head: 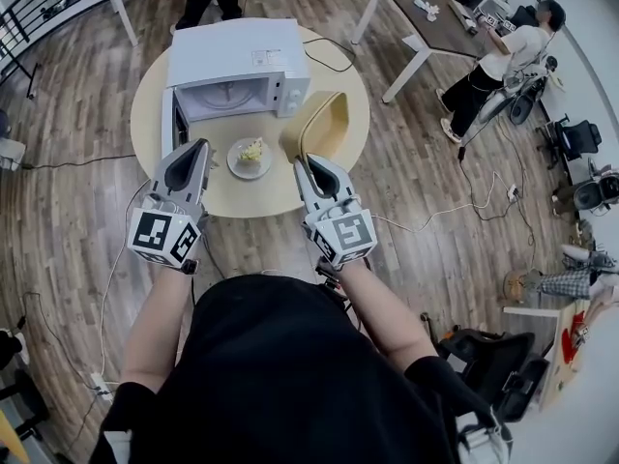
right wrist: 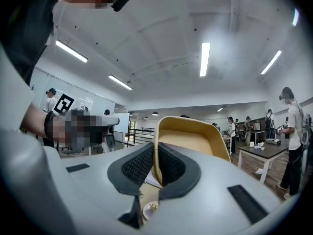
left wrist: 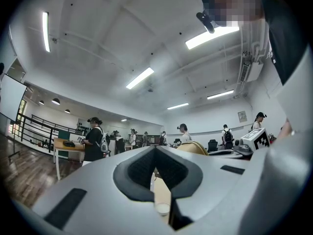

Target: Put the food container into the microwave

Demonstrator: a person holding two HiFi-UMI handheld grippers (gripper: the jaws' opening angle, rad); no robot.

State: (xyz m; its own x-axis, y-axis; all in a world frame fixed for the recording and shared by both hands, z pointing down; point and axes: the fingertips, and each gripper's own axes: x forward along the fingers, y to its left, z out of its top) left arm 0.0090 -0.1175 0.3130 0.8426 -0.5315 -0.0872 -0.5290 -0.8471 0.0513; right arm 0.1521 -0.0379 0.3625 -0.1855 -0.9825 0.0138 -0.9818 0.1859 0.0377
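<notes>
A white microwave (head: pixel 237 66) stands at the back of the round beige table (head: pixel 242 203) with its door (head: pixel 177 122) swung open to the left. In front of it sits a small white plate with food (head: pixel 250 158), also low between the jaws in the right gripper view (right wrist: pixel 150 209). My right gripper (head: pixel 302 159) is shut on the rim of a yellow bowl-shaped container (head: pixel 321 124), which is tipped on its side and lifted; its hollow fills the right gripper view (right wrist: pixel 193 143). My left gripper (head: pixel 200 146) hangs shut and empty near the microwave door, jaws together (left wrist: pixel 155 153).
A cable (head: pixel 334 61) runs off the table behind the microwave, and more cables lie on the wooden floor (head: pixel 455 211). A long desk (head: pixel 430 22) and a seated person (head: pixel 498 61) are at the far right. Other people stand further off.
</notes>
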